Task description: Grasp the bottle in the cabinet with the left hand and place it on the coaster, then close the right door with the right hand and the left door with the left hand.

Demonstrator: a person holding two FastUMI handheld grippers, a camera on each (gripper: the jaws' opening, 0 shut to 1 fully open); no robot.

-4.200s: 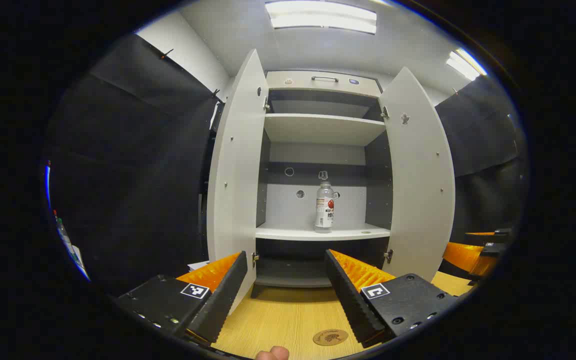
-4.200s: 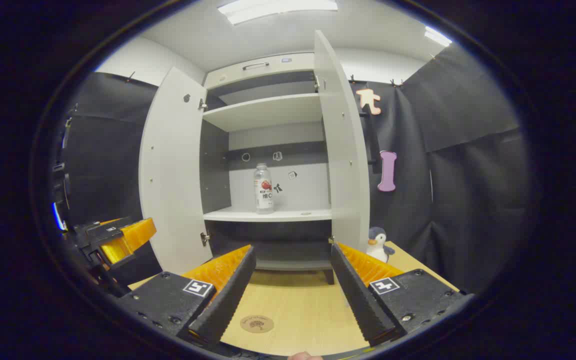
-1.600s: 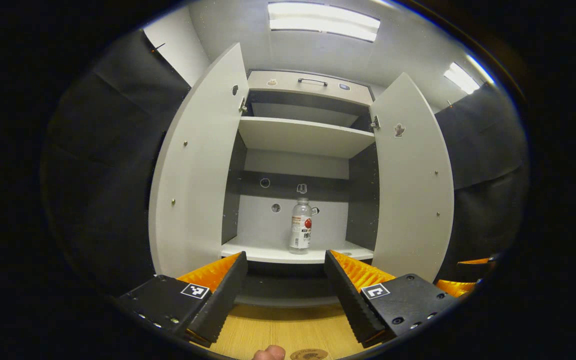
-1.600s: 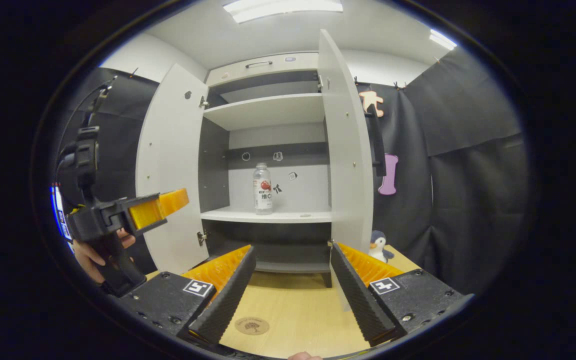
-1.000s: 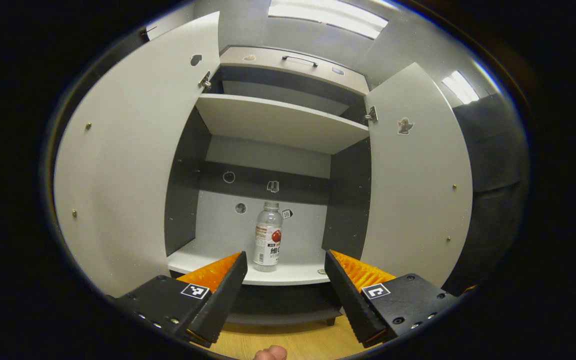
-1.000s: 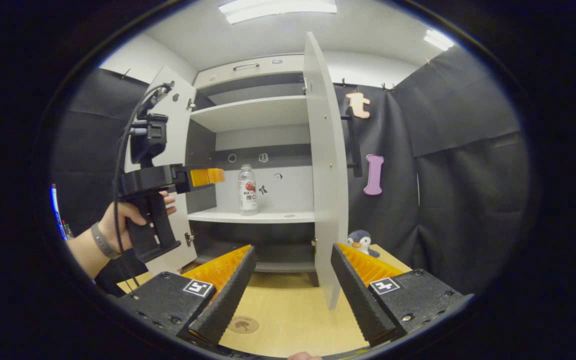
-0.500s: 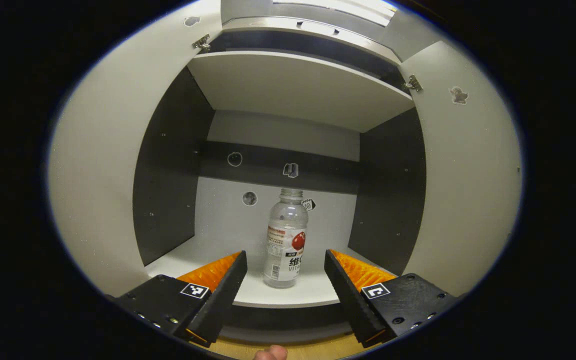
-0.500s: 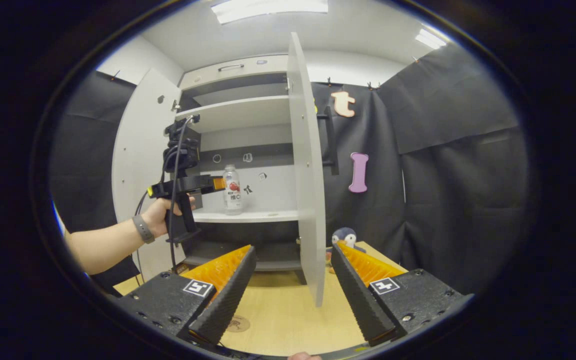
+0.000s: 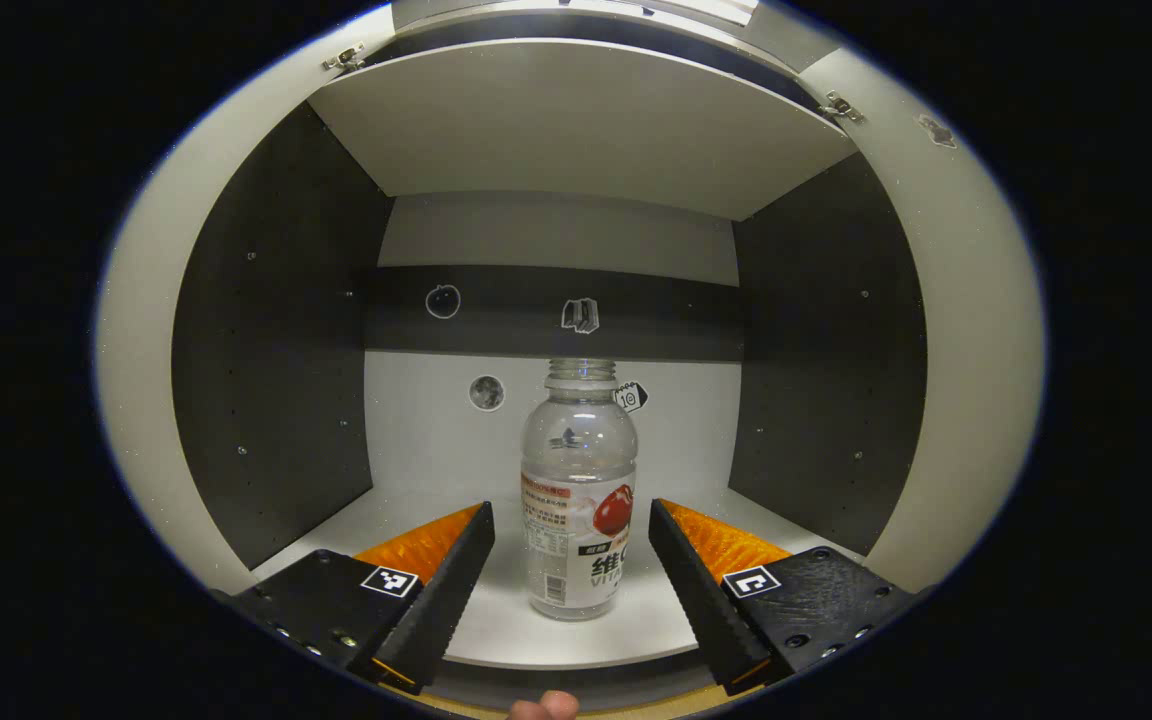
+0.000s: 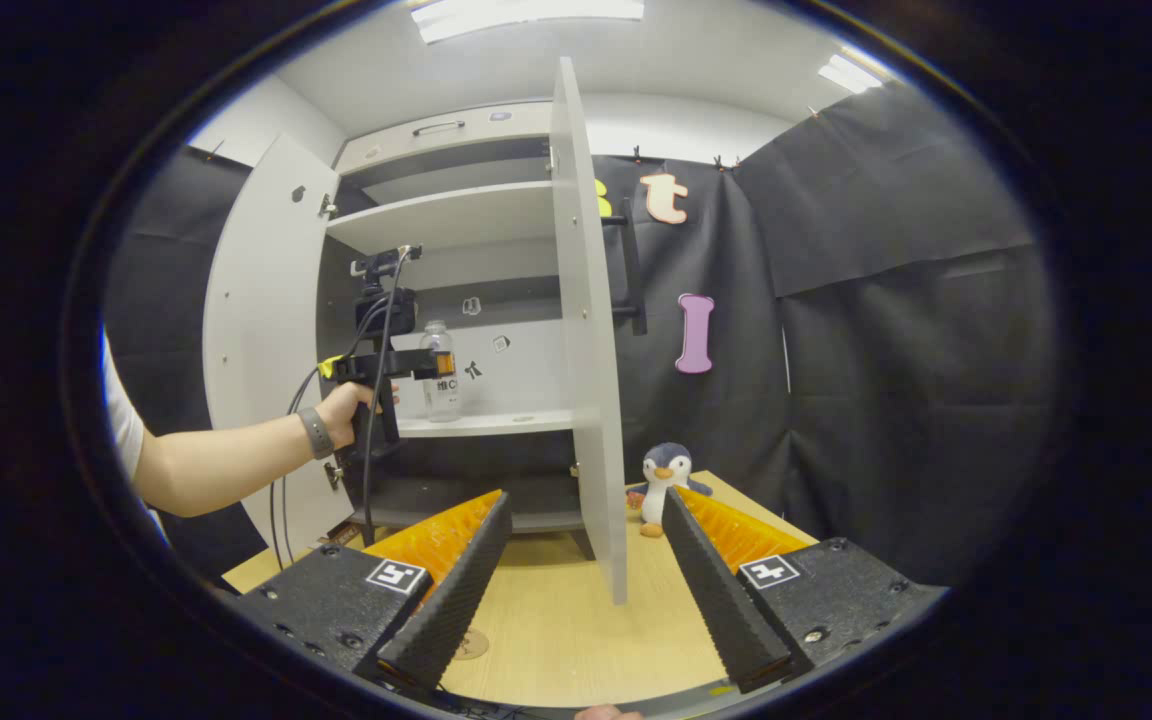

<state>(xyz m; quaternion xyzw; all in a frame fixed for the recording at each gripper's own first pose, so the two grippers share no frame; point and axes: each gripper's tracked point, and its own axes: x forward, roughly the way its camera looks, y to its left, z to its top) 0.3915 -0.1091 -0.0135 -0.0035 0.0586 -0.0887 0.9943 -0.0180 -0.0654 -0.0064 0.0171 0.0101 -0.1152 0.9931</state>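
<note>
The bottle (image 9: pixel 578 490) stands upright on the cabinet's middle shelf (image 9: pixel 416 500), near the shelf's front edge and under the upper shelf (image 9: pixel 576 120). The left gripper (image 9: pixel 568 545) is level with the bottle's labelled lower half, its jaws spread wide, one on each side of the bottle with a gap on both sides, so it holds nothing. This looks like the first step, the reach for the grasp, nearly at its end. The next move probably calls for easing a little further in so the bottle sits between the pads, then closing squarely on the labelled part without tipping it. In the right gripper view a hand (image 10: pixel 344 410) holds that gripper at the bottle (image 10: pixel 439 372), inside the cabinet. The right gripper (image 10: pixel 586 545) is wide open and empty above the worktop (image 10: pixel 556 620), in front of the right door (image 10: pixel 586 330), which stands open edge-on. The left door (image 10: pixel 256 330) is open too. The coaster (image 10: pixel 472 643) lies on the worktop in front of the cabinet, and a toy penguin (image 10: pixel 660 485) stands beside the right door.
</note>
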